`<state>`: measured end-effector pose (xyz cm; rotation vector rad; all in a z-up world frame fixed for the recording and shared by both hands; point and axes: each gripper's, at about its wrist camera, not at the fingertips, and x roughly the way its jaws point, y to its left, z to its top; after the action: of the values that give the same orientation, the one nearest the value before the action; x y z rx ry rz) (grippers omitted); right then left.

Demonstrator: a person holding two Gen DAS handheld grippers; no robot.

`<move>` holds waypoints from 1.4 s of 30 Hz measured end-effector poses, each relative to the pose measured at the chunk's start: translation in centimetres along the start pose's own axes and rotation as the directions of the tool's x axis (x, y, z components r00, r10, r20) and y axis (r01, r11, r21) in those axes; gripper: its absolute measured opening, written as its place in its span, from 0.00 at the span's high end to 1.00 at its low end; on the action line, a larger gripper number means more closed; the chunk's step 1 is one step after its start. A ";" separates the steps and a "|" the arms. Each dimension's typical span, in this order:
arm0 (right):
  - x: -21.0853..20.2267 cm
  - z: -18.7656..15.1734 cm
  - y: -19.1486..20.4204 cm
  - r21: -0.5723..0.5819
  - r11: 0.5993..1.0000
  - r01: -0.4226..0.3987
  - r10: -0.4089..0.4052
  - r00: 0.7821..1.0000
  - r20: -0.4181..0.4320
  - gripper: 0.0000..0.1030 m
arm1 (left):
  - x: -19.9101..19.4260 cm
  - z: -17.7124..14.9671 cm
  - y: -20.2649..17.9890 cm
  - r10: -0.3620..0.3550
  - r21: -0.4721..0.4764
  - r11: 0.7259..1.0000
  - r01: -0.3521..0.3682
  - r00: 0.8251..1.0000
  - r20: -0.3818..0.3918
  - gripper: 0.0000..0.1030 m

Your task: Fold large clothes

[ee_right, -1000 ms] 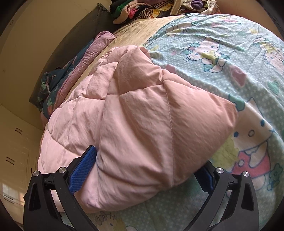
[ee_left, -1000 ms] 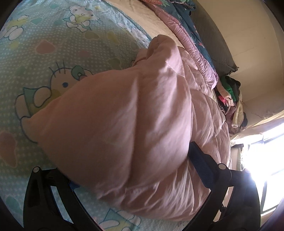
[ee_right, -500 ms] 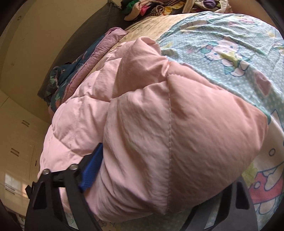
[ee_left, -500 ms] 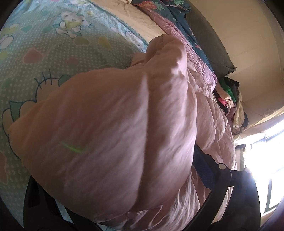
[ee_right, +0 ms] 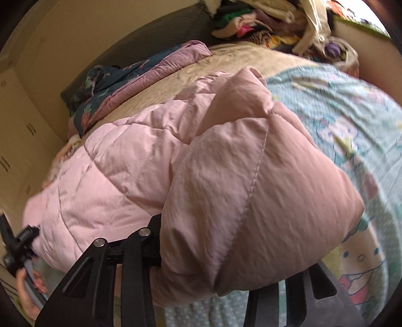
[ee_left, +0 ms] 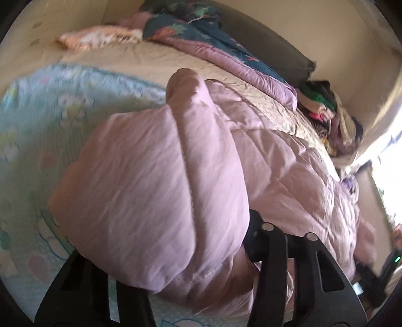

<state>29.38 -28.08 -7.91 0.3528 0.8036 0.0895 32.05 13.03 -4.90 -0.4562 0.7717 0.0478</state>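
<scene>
A pink padded coat [ee_left: 150,163] lies bunched on the bed, its puffy quilted corner filling both wrist views. My left gripper [ee_left: 168,251] has its jaws closing on a thick fold of it. The right finger [ee_left: 258,239] presses into the fabric and the left one is mostly hidden under the bulge. In the right wrist view the same coat [ee_right: 238,176] bulges between the closing jaws of my right gripper [ee_right: 233,251], whose left finger [ee_right: 153,234] digs into its side. Both held corners are lifted off the sheet.
A teal cartoon-cat sheet [ee_right: 339,113] covers the near part of the bed, over a beige bedspread [ee_left: 150,57]. A dark floral and purple duvet [ee_left: 213,42] lies along the dark headboard. A clothes pile [ee_right: 251,22] sits at the far end. A hand [ee_right: 27,289] shows low left.
Both grippers pushed onto the coat's corners and their jaws came together on the padding. Both views rolled and rose, and the coat's corners came up off the sheet.
</scene>
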 end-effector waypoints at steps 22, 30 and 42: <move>-6.4 1.4 3.4 -0.135 0.991 -0.003 0.006 1.000 0.023 0.73 | -6.4 0.3 -1.9 0.030 0.145 0.989 -0.038 0.998 0.057 0.72; -8.5 0.4 4.0 -0.131 0.991 -0.008 0.009 1.000 0.007 0.73 | -8.5 -0.3 -1.7 0.035 0.152 0.987 -0.042 0.998 0.051 0.72; -11.4 -2.2 4.1 -0.131 0.991 -0.008 0.006 1.000 -0.016 0.73 | -11.4 -2.9 -0.5 0.039 0.169 0.985 -0.045 0.999 0.037 0.72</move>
<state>20.14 -26.00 -0.09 0.2315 0.8079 0.1513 21.95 12.80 1.26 -0.2768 0.7458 0.0288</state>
